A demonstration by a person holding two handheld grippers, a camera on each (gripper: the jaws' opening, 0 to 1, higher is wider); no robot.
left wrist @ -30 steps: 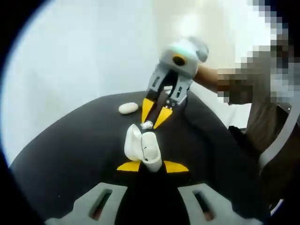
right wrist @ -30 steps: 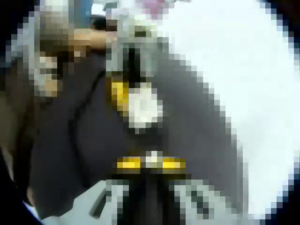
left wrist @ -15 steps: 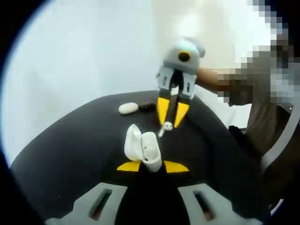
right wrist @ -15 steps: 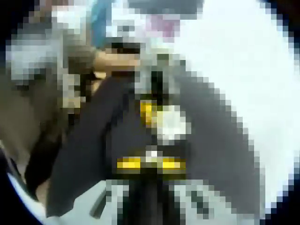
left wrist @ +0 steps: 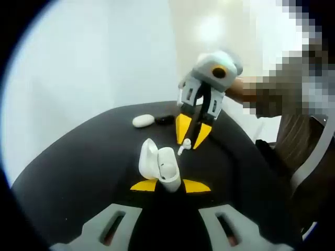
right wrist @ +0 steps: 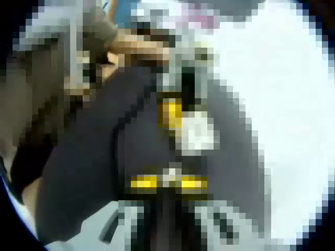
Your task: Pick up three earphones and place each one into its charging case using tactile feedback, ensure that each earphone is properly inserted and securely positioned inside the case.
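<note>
My left gripper (left wrist: 170, 185) is shut on an open white charging case (left wrist: 162, 166), held upright with its lid tipped back to the left. Just beyond the case, my right gripper (left wrist: 189, 144) points down at a slant, shut on a small white earphone (left wrist: 185, 147) that hangs a little above the black table (left wrist: 78, 172). The right gripper view is heavily blurred. In it the right gripper (right wrist: 169, 183) pinches a white speck, the earphone (right wrist: 170, 177), with the white case (right wrist: 196, 133) ahead of it.
A closed white case (left wrist: 143, 121) and a small black object (left wrist: 164, 120) lie near the round table's far edge. A person's hand and sleeve (left wrist: 272, 97) reach in from the right. A pale wall stands behind the table.
My right gripper has lifted off the tabletop with the earphone, shifted a little to the right and tilted. My left gripper and the open case have stayed still.
</note>
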